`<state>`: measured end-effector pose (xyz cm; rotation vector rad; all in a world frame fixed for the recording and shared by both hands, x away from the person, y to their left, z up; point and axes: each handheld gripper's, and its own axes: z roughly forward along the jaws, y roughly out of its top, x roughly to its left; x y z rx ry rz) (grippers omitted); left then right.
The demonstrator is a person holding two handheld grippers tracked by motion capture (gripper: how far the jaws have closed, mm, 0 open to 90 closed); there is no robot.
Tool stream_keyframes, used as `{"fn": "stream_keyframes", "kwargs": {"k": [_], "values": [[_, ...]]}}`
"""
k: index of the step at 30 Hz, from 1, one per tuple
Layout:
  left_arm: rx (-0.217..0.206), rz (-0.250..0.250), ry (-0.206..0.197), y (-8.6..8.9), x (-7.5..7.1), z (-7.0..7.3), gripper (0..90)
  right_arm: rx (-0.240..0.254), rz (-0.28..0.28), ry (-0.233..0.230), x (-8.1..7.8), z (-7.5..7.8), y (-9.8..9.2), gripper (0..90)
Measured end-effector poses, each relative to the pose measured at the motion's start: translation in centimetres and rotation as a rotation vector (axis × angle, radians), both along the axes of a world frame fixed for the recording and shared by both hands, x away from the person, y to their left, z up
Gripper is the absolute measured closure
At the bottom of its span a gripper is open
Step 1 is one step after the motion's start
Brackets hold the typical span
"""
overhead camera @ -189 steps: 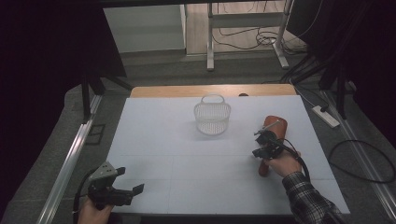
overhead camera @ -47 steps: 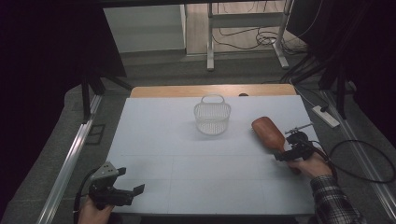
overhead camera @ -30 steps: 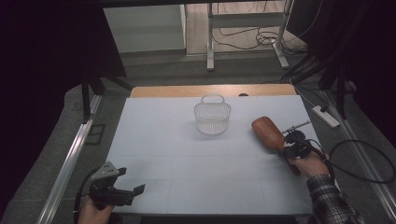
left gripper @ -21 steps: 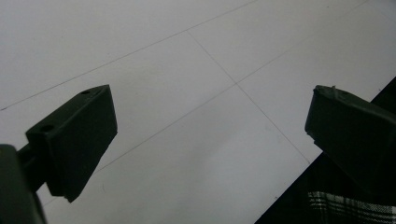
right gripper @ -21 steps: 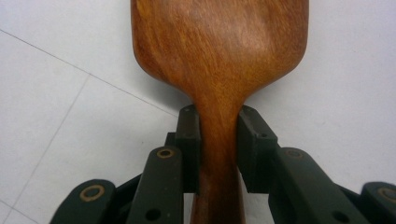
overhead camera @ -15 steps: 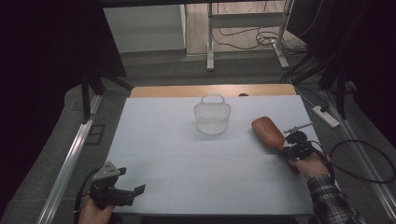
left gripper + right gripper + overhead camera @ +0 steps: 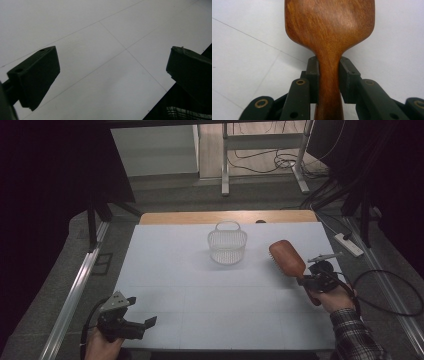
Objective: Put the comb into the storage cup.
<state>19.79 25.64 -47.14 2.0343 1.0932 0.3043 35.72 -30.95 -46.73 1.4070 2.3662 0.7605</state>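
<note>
Wooden oval hairbrush (image 7: 287, 258), smooth back | right gripper (image 7: 329, 80) clamps its neck | left gripper (image 7: 112, 72) wide, empty, just been opening

A reddish-brown wooden paddle hairbrush (image 7: 287, 259) with darker grain streaks along its handle is gripped by the black right gripper (image 7: 329, 82), whose rivets are ringed in brass. A translucent white ribbed plastic basket (image 7: 227, 246) is seen on the white table surface (image 7: 165, 270), which is crossed by thin grey lines. A grey-and-white plaid sleeve (image 7: 357, 337) is worn. The left gripper (image 7: 142, 325) is black.
</note>
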Motion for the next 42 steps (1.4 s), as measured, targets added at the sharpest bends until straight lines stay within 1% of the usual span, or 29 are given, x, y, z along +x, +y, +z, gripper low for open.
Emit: {"fn": "stream_keyframes", "kwargs": {"k": [3,4,7,8,10,12,16,18,19,22,25,27,29,30,33,35,37,40,42], "values": [[-0.006,-0.014,-0.009,-0.1,0.2,0.0,0.2,0.008,0.000,-0.008,-0.2,0.3,0.0,72.4],[-0.011,-0.020,-0.010,-0.2,0.4,0.1,0.5,0.018,0.006,-0.007,-0.4,0.5,0.1,72.3],[-0.021,-0.025,-0.011,-0.3,0.6,0.1,0.6,0.019,0.009,-0.012,-0.6,0.6,0.1,72.3],[-0.024,-0.027,-0.020,-0.4,0.8,0.2,0.6,0.023,0.016,-0.021,-0.8,0.8,0.1,72.3],[-0.027,-0.031,-0.026,-0.4,0.9,0.3,0.6,0.026,0.018,-0.024,-1.0,1.0,0.1,72.3],[-0.026,-0.034,-0.026,-0.6,1.2,0.3,0.5,0.032,0.027,-0.038,-1.3,1.2,0.2,72.3],[-0.027,-0.037,-0.018,-1.1,1.7,0.5,0.0,0.045,0.040,-0.064,-1.9,1.6,0.2,72.3],[-0.024,-0.040,-0.017,-1.5,2.0,0.7,0.0,0.047,0.043,-0.067,-2.0,1.7,0.2,72.3],[-0.025,-0.045,-0.014,-1.8,2.2,0.8,0.0,0.054,0.046,-0.076,-2.3,1.8,0.2,72.3],[-0.028,-0.049,-0.011,-2.1,2.5,1.0,0.0,0.055,0.053,-0.085,-2.5,2.0,0.3,72.3],[-0.027,-0.060,-0.009,-2.7,3.1,1.3,0.0,0.066,0.061,-0.094,-2.9,2.2,0.5,72.3],[-0.036,-0.065,-0.007,-3.0,3.5,1.5,0.0,0.066,0.068,-0.104,-3.1,2.3,0.7,72.3],[-0.051,-0.073,0.009,-3.4,4.0,1.7,0.0,0.072,0.076,-0.111,-3.3,2.5,0.8,72.3],[-0.052,-0.077,0.014,-3.6,4.2,1.8,0.0,0.072,0.077,-0.121,-3.4,2.5,0.9,72.3],[-0.055,-0.094,0.021,-4.1,4.7,2.0,0.0,0.078,0.087,-0.127,-3.6,2.7,1.0,72.3],[-0.052,-0.100,0.017,-4.5,5.0,2.2,0.0,0.088,0.095,-0.120,-3.7,2.7,1.1,72.3],[-0.052,-0.109,0.010,-5.0,5.4,2.4,0.0,0.080,0.101,-0.120,-3.9,2.7,1.2,72.3],[-0.046,-0.128,-0.009,-5.8,6.0,2.7,0.0,0.082,0.110,-0.129,-4.1,2.8,1.5,72.3],[-0.054,-0.133,-0.021,-6.1,6.3,2.9,0.0,0.082,0.117,-0.134,-4.3,2.9,1.7,72.2]]}}
